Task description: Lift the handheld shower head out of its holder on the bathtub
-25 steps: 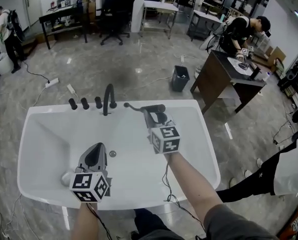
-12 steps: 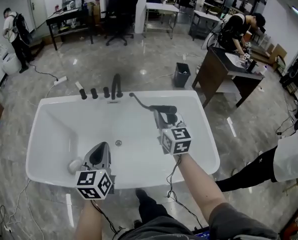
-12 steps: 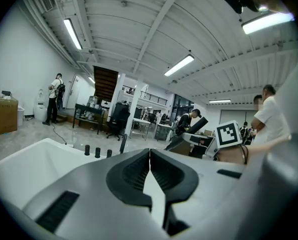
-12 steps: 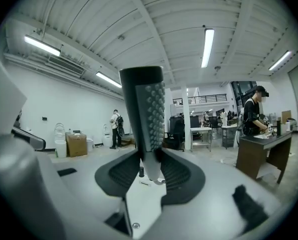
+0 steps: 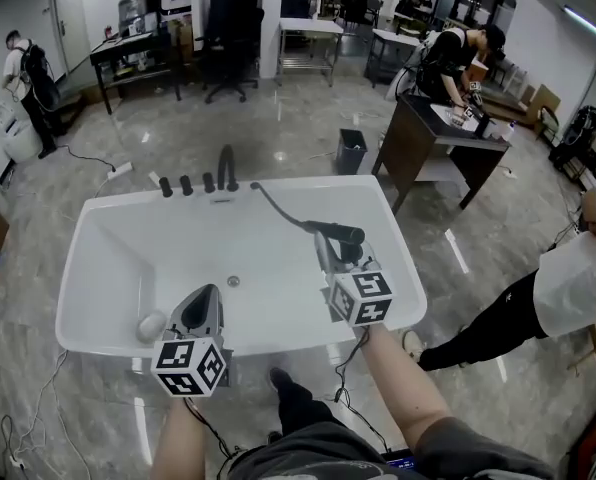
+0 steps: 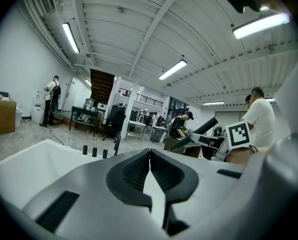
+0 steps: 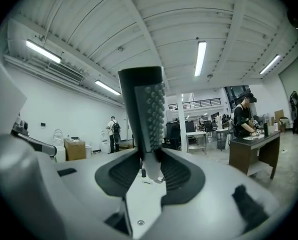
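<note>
Right gripper point(image 7: 150, 168) has its ribbed dark pads point(image 7: 121, 173) partly closed on the slim neck of the one shower head point(image 7: 148, 109), a dark wand with a grey face of small round nubs. Below it lies the glossy white bathtub point(image 5: 98, 258). A thin black hose point(image 5: 278, 208) curves ahead toward three stubby black knobs point(image 5: 186, 184) and one arched spout point(image 5: 225, 168). Left gripper point(image 6: 149, 160), off to its left, has its jaws together and holds nothing.

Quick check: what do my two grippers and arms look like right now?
The left gripper and right gripper are both grey-bodied with black ribbed jaw pads. Each carries a white cube with black square markers. A thin black cable runs from each along a bare forearm. A dark grey sleeve covers the right upper arm.
</note>
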Demonstrator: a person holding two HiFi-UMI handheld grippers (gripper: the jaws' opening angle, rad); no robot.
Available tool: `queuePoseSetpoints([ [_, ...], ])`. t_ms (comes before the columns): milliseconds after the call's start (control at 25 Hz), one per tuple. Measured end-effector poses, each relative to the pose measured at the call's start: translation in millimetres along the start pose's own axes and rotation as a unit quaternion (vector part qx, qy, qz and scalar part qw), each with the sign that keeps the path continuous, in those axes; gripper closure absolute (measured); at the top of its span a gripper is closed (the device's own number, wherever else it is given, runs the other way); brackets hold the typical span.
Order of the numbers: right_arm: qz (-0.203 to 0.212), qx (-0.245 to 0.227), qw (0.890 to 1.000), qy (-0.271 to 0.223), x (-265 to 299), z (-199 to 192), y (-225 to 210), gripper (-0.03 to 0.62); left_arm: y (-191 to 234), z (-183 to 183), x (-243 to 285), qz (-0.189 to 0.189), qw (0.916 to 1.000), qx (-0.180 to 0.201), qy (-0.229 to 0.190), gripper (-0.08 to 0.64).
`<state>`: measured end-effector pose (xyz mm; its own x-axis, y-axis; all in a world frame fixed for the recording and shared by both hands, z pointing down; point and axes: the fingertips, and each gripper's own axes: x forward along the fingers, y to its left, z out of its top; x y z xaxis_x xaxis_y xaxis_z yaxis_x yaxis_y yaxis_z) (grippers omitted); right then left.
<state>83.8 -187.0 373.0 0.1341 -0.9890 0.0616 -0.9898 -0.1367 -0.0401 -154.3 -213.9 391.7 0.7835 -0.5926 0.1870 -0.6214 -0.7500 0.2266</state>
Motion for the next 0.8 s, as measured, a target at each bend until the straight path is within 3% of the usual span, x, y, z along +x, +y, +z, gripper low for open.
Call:
queuePoseSetpoints([
  [320,-0.027,0.015,1.000,-0.001,-93,-11,2,0.454,-37,-13,-41,-0.028,0.9996,-0.001,-0.003,0.545],
  [560,-0.028,-0.015,0.999,0.000,-148,-20,13,0.454,-55,-29,-66,-0.037,0.9992,0.016,-0.002,0.545],
  [800,-0.042,-0.004,0.999,-0.008,-196,-22,12,0.454,-68,-50,-85,-0.042,0.9990,0.004,0.011,0.545],
])
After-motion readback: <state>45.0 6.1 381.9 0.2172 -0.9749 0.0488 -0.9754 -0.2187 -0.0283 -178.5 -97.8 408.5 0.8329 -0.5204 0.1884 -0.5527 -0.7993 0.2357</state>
